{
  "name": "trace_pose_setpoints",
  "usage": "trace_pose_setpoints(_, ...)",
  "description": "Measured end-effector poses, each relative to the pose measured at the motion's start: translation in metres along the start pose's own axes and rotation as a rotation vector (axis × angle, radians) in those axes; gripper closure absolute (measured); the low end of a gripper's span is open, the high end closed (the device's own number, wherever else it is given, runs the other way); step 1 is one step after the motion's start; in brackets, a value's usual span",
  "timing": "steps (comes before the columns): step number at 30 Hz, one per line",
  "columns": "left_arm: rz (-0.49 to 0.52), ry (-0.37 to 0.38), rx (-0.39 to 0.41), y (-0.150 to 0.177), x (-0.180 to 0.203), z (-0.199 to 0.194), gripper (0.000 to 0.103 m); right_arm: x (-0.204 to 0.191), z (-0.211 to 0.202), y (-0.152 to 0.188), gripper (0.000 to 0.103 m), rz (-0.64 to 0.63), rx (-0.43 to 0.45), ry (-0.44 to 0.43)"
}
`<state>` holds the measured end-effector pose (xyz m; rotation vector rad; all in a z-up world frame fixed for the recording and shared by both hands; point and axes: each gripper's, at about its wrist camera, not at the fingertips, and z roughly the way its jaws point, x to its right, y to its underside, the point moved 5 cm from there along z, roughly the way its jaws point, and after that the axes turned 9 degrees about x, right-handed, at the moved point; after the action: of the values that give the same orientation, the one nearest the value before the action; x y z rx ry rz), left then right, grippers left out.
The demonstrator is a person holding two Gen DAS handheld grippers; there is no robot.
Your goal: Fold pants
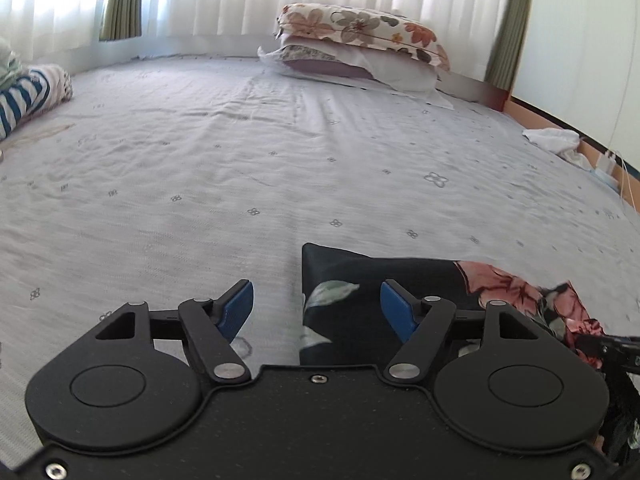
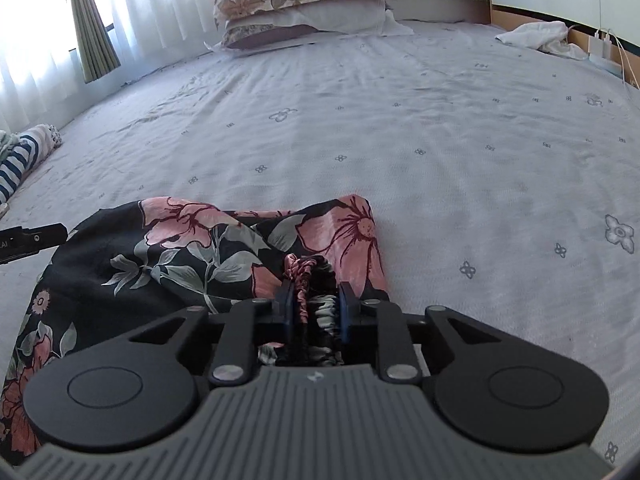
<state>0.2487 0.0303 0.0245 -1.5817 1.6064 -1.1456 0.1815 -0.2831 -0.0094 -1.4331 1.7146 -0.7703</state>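
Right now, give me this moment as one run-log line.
step: fold pants | left tool: open, over pants edge | right tool: shut on bunched floral pants | surface: bed sheet | fold: not finished

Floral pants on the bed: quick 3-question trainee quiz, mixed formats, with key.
1. True or false: the right tongs are shut on the gathered waistband of the floral pants.
2. The left tongs are: A) open, B) shut on the pants, C) shut on the stacked pillows.
3. Fill in: the pants lie on the ____.

Key: 1 true; 2 A; 3 bed sheet.
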Motion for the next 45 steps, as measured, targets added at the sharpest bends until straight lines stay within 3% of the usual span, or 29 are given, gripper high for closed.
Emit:
trace_pose_setpoints(4,-0.065,0.039,-0.036,-0.001,-0.012,0.022,0.028,0.000,-0.008,-0.008,0.079,-0.040,0.082,0.042)
trace_pose_setpoints(9,-0.188,0.079,-0.108,0.005,-0.028,0.054,0.030,0.007,0.002,-0.009,0.076,-0.031,0.051,0.059)
trace_pose_setpoints(10,-0.195,0.086,-0.099,0.005,-0.029,0.057,0.030,0.007,0.003,-0.008,0.071,-0.038,0.048,0.058)
trace_pose_setpoints(11,-0.196,0.092,-0.095,0.005,-0.030,0.058,0.030,0.007,0.003,-0.007,0.054,-0.052,0.049,0.058)
trace_pose_setpoints(12,-0.195,0.098,-0.096,0.004,-0.030,0.062,0.030,0.007,0.003,-0.007,0.052,-0.065,0.054,0.052)
trace_pose_setpoints(14,-0.198,0.115,-0.097,0.002,-0.030,0.066,0.030,0.010,0.003,-0.010,0.024,-0.078,0.070,0.061)
trace_pose_setpoints(15,-0.203,0.127,-0.100,0.001,-0.030,0.068,0.030,0.013,0.003,-0.013,0.018,-0.082,0.080,0.065)
trace_pose_setpoints(21,-0.248,0.178,-0.115,-0.001,-0.030,0.078,0.028,0.030,0.025,-0.026,0.011,-0.042,0.013,-0.001)
trace_pose_setpoints(22,-0.246,0.176,-0.113,-0.001,-0.029,0.079,0.029,0.033,0.031,-0.025,0.012,-0.019,-0.012,-0.025)
trace_pose_setpoints(23,-0.238,0.172,-0.111,-0.001,-0.028,0.079,0.042,0.035,0.038,-0.024,0.012,0.010,-0.040,-0.054)
trace_pose_setpoints(24,-0.217,0.165,-0.113,0.000,-0.025,0.078,0.052,0.037,0.044,-0.023,0.015,0.040,-0.066,-0.082)
trace_pose_setpoints(25,-0.194,0.156,-0.125,0.002,-0.022,0.079,0.076,0.037,0.047,-0.021,0.021,0.055,-0.073,-0.099)
trace_pose_setpoints(26,-0.176,0.140,-0.137,0.004,-0.020,0.080,0.089,0.037,0.048,-0.021,0.033,0.044,-0.056,-0.095)
trace_pose_setpoints(27,-0.150,0.125,-0.125,0.005,-0.016,0.079,0.091,0.035,0.048,-0.022,0.043,0.025,-0.042,-0.097)
trace_pose_setpoints(28,-0.121,0.120,-0.106,0.005,-0.013,0.077,0.098,0.034,0.047,-0.023,0.064,0.027,-0.036,-0.109)
trace_pose_setpoints(29,-0.100,0.118,-0.093,0.004,-0.009,0.074,0.099,0.034,0.048,-0.023,0.076,0.048,-0.047,-0.135)
trace_pose_setpoints(31,-0.078,0.112,-0.064,0.001,-0.004,0.069,0.100,0.030,0.048,-0.023,0.085,0.046,-0.041,-0.154)
trace_pose_setpoints(35,-0.044,0.102,0.004,-0.013,0.007,0.060,0.100,0.019,0.039,-0.029,0.089,-0.017,0.022,-0.151)
trace_pose_setpoints(41,0.010,0.082,0.117,-0.041,0.021,0.057,0.100,0.018,0.025,-0.055,0.090,0.018,0.165,-0.125)
trace_pose_setpoints(43,0.042,0.019,0.138,-0.045,0.025,0.064,0.099,0.016,0.025,-0.060,0.090,0.012,0.204,-0.113)
trace_pose_setpoints(45,0.061,-0.037,0.096,-0.043,0.026,0.074,0.094,0.014,0.031,-0.061,0.089,0.002,0.186,-0.080)
